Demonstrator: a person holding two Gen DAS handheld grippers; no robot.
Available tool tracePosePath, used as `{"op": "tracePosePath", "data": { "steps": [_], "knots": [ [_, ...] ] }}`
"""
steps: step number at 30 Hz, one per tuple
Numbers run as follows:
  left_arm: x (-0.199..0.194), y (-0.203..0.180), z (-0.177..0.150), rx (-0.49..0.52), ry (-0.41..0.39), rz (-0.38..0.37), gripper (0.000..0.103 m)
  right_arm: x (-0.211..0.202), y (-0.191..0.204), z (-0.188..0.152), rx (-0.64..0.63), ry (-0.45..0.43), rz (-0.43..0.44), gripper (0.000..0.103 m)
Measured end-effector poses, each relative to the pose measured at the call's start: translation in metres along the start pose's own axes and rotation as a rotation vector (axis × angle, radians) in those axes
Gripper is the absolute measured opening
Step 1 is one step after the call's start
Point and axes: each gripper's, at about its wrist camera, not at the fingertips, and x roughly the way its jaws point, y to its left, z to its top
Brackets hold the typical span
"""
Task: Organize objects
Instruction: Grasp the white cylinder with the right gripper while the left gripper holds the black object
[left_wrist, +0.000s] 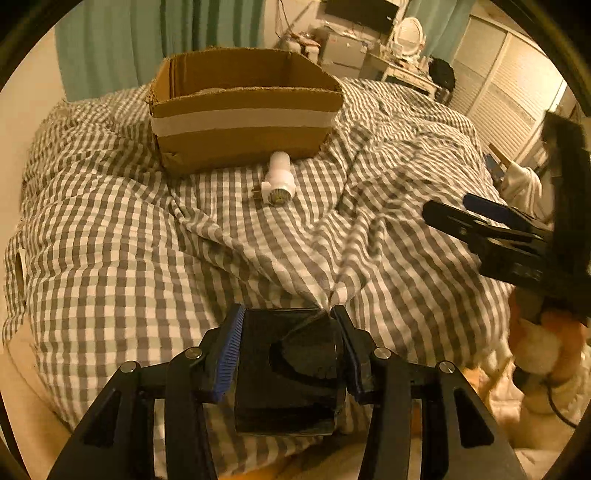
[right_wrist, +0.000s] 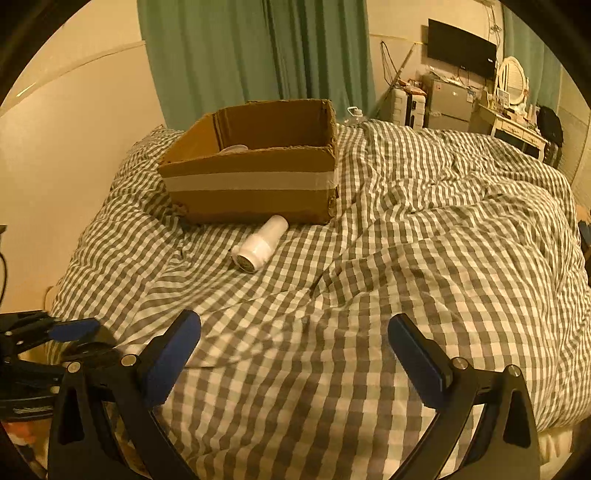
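No brand, label or writing can be read on anything here; the only marking on the cardboard box (left_wrist: 242, 110) is a plain pale tape band across its front wall.

Your left gripper (left_wrist: 288, 321) has its jaws clenched on a glossy black box-shaped object (left_wrist: 288, 369), held low over the near edge of the bed (left_wrist: 110, 240). Your right gripper (right_wrist: 293, 332) has its jaws spread wide with only the checked duvet between them.

The white cylindrical device (left_wrist: 279, 181) lies on its side on the duvet just in front of the box, its ribbed round end toward you; whether it touches the box cannot be told.

Only the right wrist view looks far enough into the box to catch a pale rounded item (right_wrist: 233, 148) against its left inner wall. That view also shows the wall-mounted screen (right_wrist: 461, 48) and the white dressing table (right_wrist: 517, 125) more clearly. Only the left wrist view shows the black object's face, the right gripper from the side, and your hand (left_wrist: 546, 339) beneath it.
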Motion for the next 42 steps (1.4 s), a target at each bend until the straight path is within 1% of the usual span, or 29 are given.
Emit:
{"op": "tracePosePath", "data": {
  "steps": [2, 3, 5, 6, 9, 12, 18, 22, 25, 26, 28, 29, 31, 32, 33, 35, 38, 40, 42],
  "knots": [
    [-0.012, 0.005, 0.005, -0.001, 0.002, -0.005, 0.048, 0.005, -0.001, 0.0, 0.007, 0.013, 0.006, 0.102],
    [-0.017, 0.007, 0.009, 0.013, -0.003, 0.009, 0.048, 0.006, -0.002, -0.001, 0.009, 0.016, 0.008, 0.102],
    [-0.025, 0.009, 0.017, 0.039, -0.027, 0.053, 0.048, 0.012, -0.001, -0.002, 0.01, 0.029, 0.012, 0.102],
    [-0.028, 0.012, 0.023, 0.046, -0.045, 0.089, 0.048, 0.014, 0.001, -0.003, 0.007, 0.034, 0.017, 0.102],
    [-0.029, 0.02, 0.041, 0.024, -0.084, 0.12, 0.048, 0.017, 0.006, -0.005, -0.005, 0.039, 0.025, 0.102],
    [-0.027, 0.024, 0.059, 0.027, -0.133, 0.167, 0.048, 0.018, 0.012, -0.003, -0.022, 0.036, 0.025, 0.102],
    [0.001, 0.04, 0.1, 0.003, -0.171, 0.192, 0.048, 0.04, 0.019, 0.027, 0.001, 0.028, 0.022, 0.102],
    [0.024, 0.055, 0.115, -0.01, -0.194, 0.217, 0.048, 0.08, 0.03, 0.05, 0.014, 0.068, 0.027, 0.102],
    [0.051, 0.07, 0.123, -0.024, -0.18, 0.233, 0.048, 0.119, 0.034, 0.063, 0.028, 0.122, 0.037, 0.101],
    [0.058, 0.074, 0.125, -0.031, -0.172, 0.232, 0.048, 0.131, 0.034, 0.067, 0.035, 0.138, 0.033, 0.099],
    [0.076, 0.085, 0.129, -0.047, -0.154, 0.233, 0.048, 0.161, 0.035, 0.072, 0.06, 0.18, 0.037, 0.091],
    [0.084, 0.09, 0.131, -0.054, -0.148, 0.235, 0.048, 0.176, 0.034, 0.073, 0.088, 0.192, 0.034, 0.084],
    [0.093, 0.098, 0.132, -0.071, -0.145, 0.241, 0.048, 0.196, 0.036, 0.074, 0.094, 0.205, 0.003, 0.081],
    [0.098, 0.102, 0.132, -0.078, -0.142, 0.242, 0.048, 0.207, 0.039, 0.073, 0.09, 0.211, -0.013, 0.078],
    [0.102, 0.105, 0.132, -0.082, -0.138, 0.242, 0.048, 0.214, 0.039, 0.072, 0.094, 0.218, -0.017, 0.074],
    [0.108, 0.109, 0.131, -0.088, -0.133, 0.244, 0.048, 0.234, 0.04, 0.066, 0.116, 0.26, 0.005, 0.073],
    [0.115, 0.114, 0.129, -0.089, -0.123, 0.247, 0.048, 0.247, 0.042, 0.061, 0.107, 0.27, -0.006, 0.071],
    [0.118, 0.115, 0.129, -0.092, -0.118, 0.245, 0.048, 0.247, 0.045, 0.06, 0.083, 0.262, -0.014, 0.064],
    [0.117, 0.114, 0.127, -0.097, -0.118, 0.247, 0.048, 0.246, 0.05, 0.058, 0.043, 0.262, -0.014, 0.052]
  ]
}}
